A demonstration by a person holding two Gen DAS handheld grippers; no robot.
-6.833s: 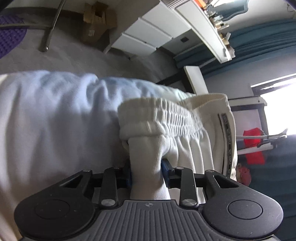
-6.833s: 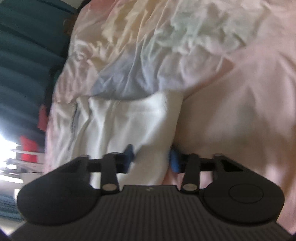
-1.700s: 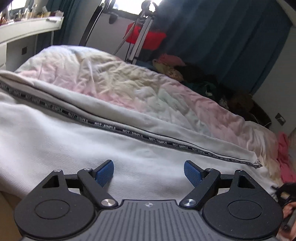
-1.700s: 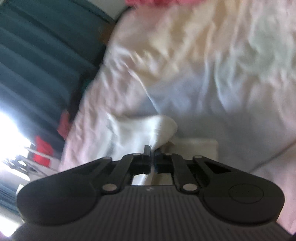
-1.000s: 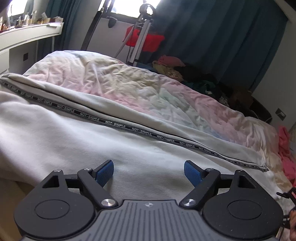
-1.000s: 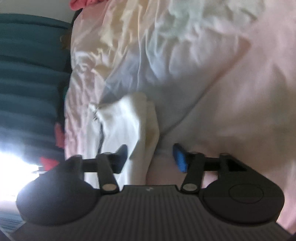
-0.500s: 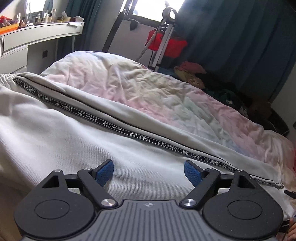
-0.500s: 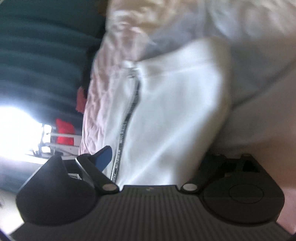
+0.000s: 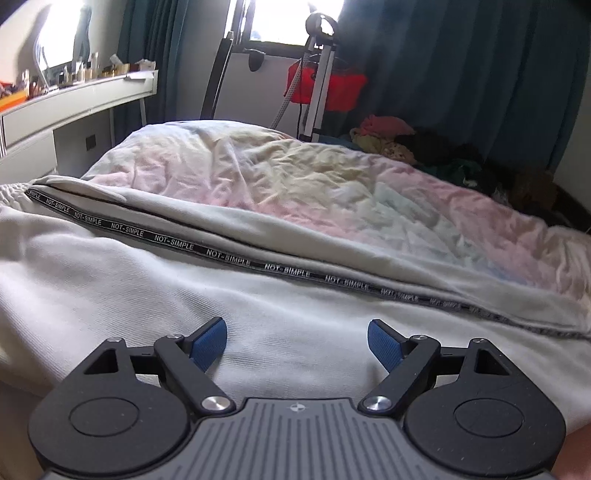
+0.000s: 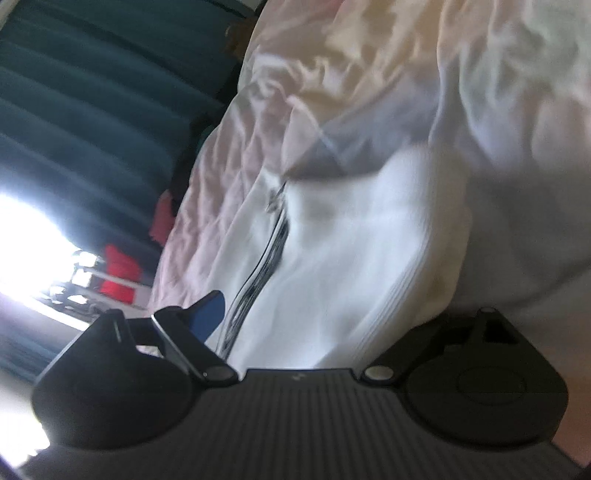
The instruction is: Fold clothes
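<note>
White trousers (image 9: 155,295) (a black "NOT-SIMPLE" tape (image 9: 229,260) runs down the side seam) lie stretched across the pastel duvet (image 9: 332,184) on the bed. Just above them hovers the left gripper (image 9: 297,341), jaws wide and holding nothing. The right gripper (image 10: 314,325) straddles the folded cuff end, jaws closing, one finger hidden behind cloth.

Daylight enters through the window (image 9: 280,18), blown out to white glare; the curtains (image 9: 461,74) stay dim; the left view is sharp, bent at its edges; the right view is smeared with blur, its window (image 10: 22,229) overexposed.
</note>
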